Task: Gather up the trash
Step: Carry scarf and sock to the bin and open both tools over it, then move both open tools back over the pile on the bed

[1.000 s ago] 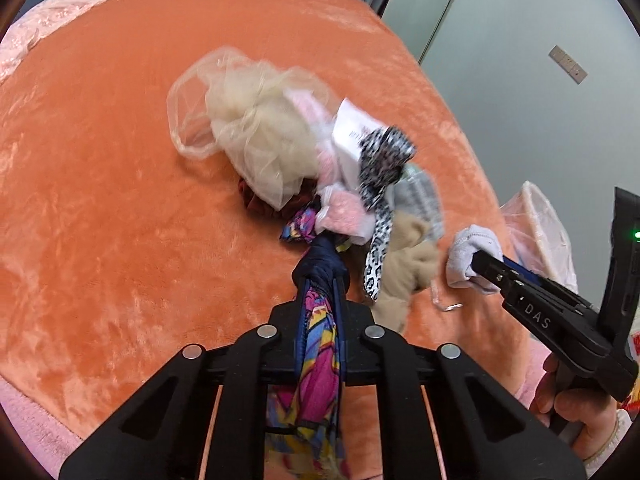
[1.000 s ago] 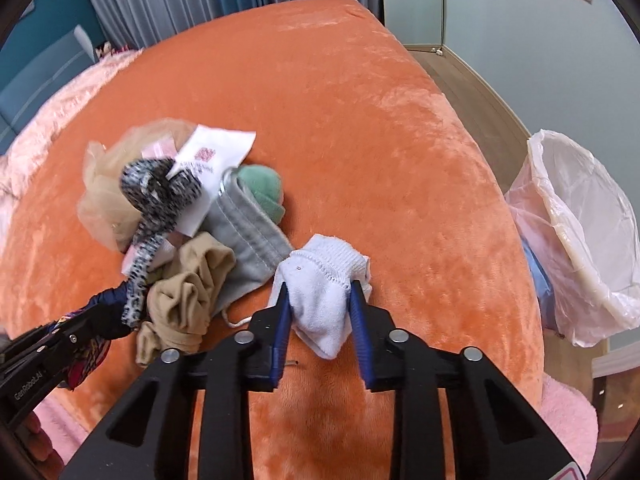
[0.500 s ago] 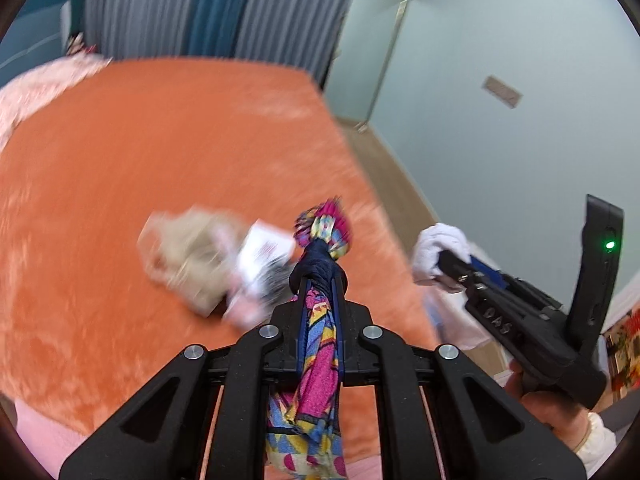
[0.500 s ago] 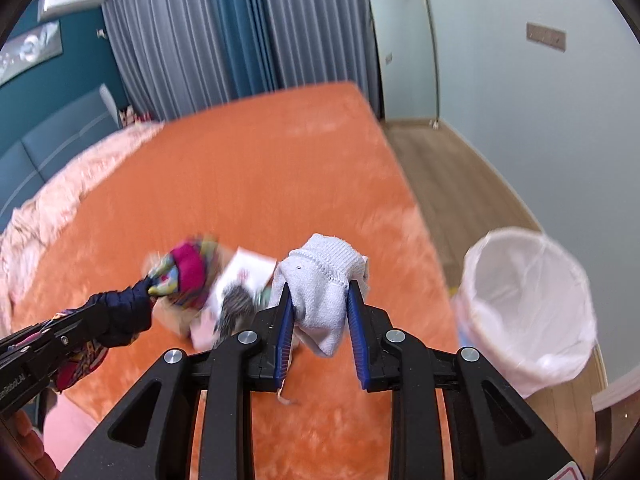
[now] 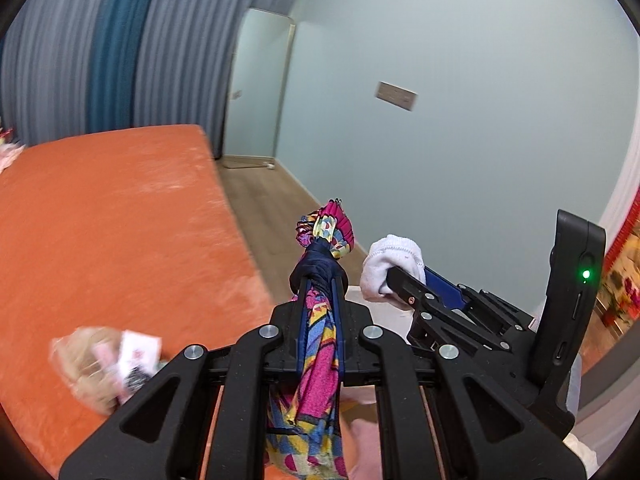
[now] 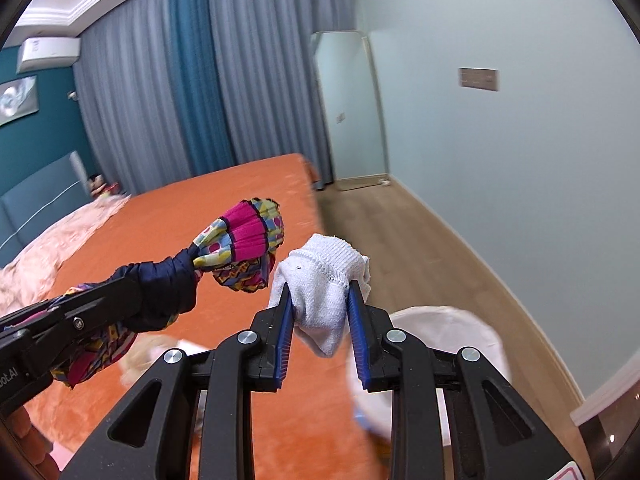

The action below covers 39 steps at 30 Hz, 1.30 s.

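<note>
My left gripper [image 5: 321, 280] is shut on a multicoloured patterned cloth [image 5: 320, 336] with a navy band, lifted high above the orange bed [image 5: 112, 220]; the cloth [image 6: 240, 240] also shows at the left of the right wrist view. My right gripper [image 6: 318, 292] is shut on a white sock [image 6: 320, 280], held up beside it. The sock [image 5: 390, 260] shows at the right of the left wrist view. A bin lined with a white bag [image 6: 460, 332] stands on the floor below the right gripper, partly hidden by it.
A blurred pile of leftover items [image 5: 108, 364], with a white tag and beige fabric, lies on the bed's near edge. Wooden floor [image 6: 420, 248] runs between bed and pale wall. Grey and blue curtains [image 6: 180, 100] hang behind.
Both grippers rose well above the bed and swung right, carrying the cloth and the sock. The pile dropped to the lower left, and the bin now sits under the right gripper.
</note>
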Available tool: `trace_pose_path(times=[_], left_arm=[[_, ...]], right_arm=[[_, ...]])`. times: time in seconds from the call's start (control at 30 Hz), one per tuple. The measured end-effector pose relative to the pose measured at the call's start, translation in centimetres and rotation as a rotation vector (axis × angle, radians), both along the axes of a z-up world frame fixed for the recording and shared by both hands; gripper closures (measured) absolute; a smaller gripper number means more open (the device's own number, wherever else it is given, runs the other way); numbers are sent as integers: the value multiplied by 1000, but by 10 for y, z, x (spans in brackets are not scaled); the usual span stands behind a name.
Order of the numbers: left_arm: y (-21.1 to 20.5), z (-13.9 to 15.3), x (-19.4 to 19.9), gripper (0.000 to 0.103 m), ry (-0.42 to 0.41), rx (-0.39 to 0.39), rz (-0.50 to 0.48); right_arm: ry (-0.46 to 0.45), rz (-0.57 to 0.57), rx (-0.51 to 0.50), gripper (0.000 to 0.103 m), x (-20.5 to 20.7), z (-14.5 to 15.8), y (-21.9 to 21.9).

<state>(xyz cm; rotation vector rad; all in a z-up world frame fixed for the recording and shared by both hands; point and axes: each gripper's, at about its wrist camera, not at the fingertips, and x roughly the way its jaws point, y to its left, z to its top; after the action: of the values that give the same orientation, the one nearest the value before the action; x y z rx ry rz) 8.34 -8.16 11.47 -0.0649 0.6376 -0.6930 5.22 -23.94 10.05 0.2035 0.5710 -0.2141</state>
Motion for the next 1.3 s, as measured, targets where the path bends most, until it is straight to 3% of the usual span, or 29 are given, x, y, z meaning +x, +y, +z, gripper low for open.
trace_pose_path(times=[0.37, 0.5, 0.53, 0.57, 0.63, 0.77, 0.93, 1.3], left_arm=[[-90, -37, 33, 92, 85, 47, -114], [-112, -45, 46, 87, 103, 24, -132], [-117, -48, 49, 77, 103, 20, -120], [-121, -49, 49, 59, 100, 20, -108], [-126, -50, 51, 44, 94, 26, -71], [-121, -50, 49, 35, 80, 39, -40], [-103, -50, 44, 33, 54, 71, 10], [-33, -46, 35, 33, 43, 103, 141]], right_arm=[[84, -116, 43, 77, 9, -35, -67], [96, -134, 55, 70, 12, -45, -80], [102, -142, 57, 68, 14, -47, -83], [108, -149, 58, 66, 17, -50, -85], [111, -163, 54, 59, 16, -52, -85], [97, -170, 46, 49, 9, -46, -83], [97, -164, 57, 43, 9, -41, -75], [87, -58, -2, 33, 4, -26, -2]])
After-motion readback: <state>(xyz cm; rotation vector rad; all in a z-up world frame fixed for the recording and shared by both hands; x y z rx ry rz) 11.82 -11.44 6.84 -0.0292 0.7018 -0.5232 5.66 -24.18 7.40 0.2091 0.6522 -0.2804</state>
